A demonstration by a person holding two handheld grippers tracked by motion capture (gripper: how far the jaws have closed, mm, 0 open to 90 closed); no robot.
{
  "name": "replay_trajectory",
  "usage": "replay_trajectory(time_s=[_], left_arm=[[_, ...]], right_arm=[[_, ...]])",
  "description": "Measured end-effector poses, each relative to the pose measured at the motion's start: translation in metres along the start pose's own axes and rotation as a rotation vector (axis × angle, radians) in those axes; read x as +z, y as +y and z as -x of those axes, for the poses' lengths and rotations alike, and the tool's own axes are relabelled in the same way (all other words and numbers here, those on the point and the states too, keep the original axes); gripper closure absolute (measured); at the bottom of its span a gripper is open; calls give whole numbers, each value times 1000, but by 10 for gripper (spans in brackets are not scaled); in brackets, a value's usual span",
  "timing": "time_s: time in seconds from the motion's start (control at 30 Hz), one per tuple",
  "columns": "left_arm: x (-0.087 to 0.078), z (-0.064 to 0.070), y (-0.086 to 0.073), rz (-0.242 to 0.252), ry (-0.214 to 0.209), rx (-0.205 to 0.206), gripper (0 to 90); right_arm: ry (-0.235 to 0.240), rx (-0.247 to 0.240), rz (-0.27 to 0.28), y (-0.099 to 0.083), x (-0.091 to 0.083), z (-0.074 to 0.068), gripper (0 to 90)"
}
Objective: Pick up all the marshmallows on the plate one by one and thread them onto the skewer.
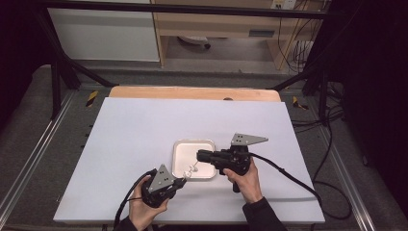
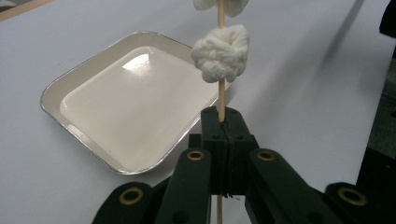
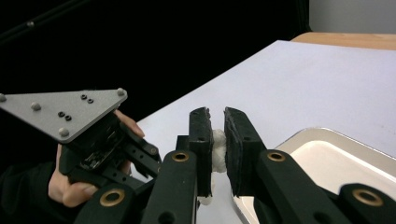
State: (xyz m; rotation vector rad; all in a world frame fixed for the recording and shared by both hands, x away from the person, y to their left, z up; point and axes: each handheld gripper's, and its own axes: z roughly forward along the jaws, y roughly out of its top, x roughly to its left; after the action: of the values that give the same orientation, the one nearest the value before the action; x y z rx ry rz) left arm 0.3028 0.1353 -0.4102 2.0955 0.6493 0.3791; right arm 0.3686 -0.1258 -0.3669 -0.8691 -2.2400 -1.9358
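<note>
On the white surface (image 1: 144, 139) a pale metal tray (image 1: 180, 147) is sitting near the middle, shallow, rounded corners, cream inside, nothing lying in its bare floor in the left gripper view (image 2: 79, 88). Behind the surface a strip of wooden tabletop (image 1: 192, 92) is showing at the far edge.

Both hands are coming in from the bottom of the high view. Right hand (image 1: 248, 183) is holding the right gripper (image 1: 200, 155) low over the tray's near right part, pointing left, cable (image 1: 288, 175) trailing off to the right. Left hand (image 1: 144, 209) is holding the left gripper (image 1: 184, 180) just off the tray's near edge, grey plate (image 1: 161, 179) on top.

Left gripper (image 2: 221, 122) is sitting fully closed, jaws pressed together on a thin wooden skewer (image 2: 221, 100) that is rising straight up from between them and also sticking out below. One white marshmallow (image 2: 220, 53) is threaded on the skewer above the jaws, over the tray's rim; a second white piece (image 2: 205, 3) is sitting higher, cut off by the picture's top.

Right gripper (image 3: 217, 126) is nearly closed, jaws pinching a white marshmallow (image 3: 218, 151) between the pads, squashed a bit. Left gripper and the hand on it are showing just beyond, at the left of that view (image 3: 100, 149). In the high view the skewer (image 1: 191, 170) is slanting between the two grippers, over the tray's near edge.
</note>
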Motion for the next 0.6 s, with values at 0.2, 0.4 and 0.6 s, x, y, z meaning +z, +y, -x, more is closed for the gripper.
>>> replay_trajectory(time_s=[0.2,0.4,0.6], left_arm=[[-1,1,-1,18,5,-9,889],[-1,1,-1,20,12,-15,890],[0,2,0,10,12,-17,890]], right_arm=[[-4,9,20,-4,4,0,823],[12,15,32,-5,6,-2,823],[19,20,31,-8,8,-3,823]])
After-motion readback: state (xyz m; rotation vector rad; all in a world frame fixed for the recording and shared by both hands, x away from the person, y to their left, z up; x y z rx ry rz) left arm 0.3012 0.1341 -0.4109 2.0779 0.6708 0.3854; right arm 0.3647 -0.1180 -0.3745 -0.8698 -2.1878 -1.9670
